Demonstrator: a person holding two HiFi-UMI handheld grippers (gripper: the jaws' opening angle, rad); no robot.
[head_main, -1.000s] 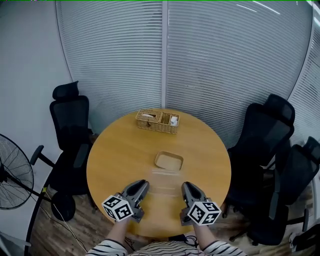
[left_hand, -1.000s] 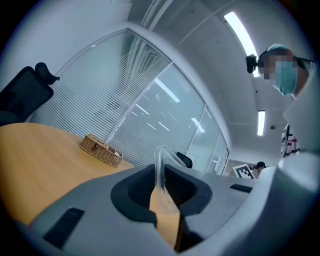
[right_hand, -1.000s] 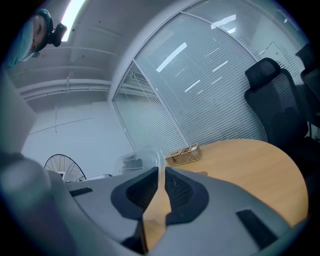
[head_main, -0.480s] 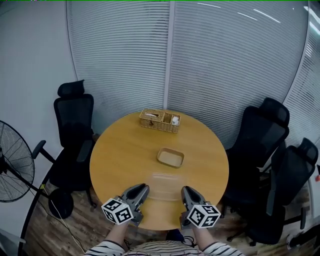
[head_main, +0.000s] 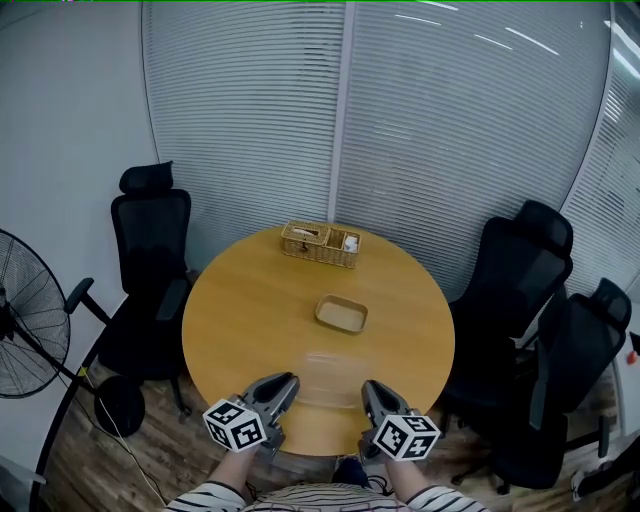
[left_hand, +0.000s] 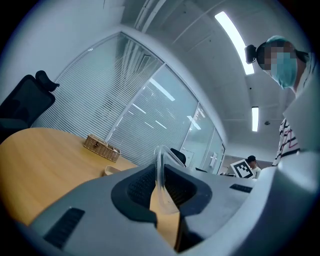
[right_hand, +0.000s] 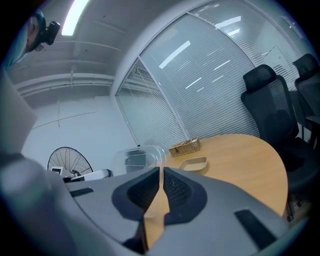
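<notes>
Lower left: my left gripper (head_main: 283, 382) has its jaws clenched on the left rim of the clear plastic box (head_main: 325, 372).
Lower centre: the box spans the gap between both grippers at the near edge of the round worktop (head_main: 240, 310); I cannot tell whether it rests on it.
Lower right: my right gripper (head_main: 371, 386) has its jaws clamped on the box's right rim.
Centre: a tan tray (head_main: 341, 314) lies just beyond the box.
Upper centre: a wicker basket (head_main: 320, 243) sits at the far rim.

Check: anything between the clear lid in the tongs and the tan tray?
Nothing visible. The left tongs and right tongs are shut on the clear lid; only bare table lies between it and the tan tray. The wicker basket sits beyond.
</notes>
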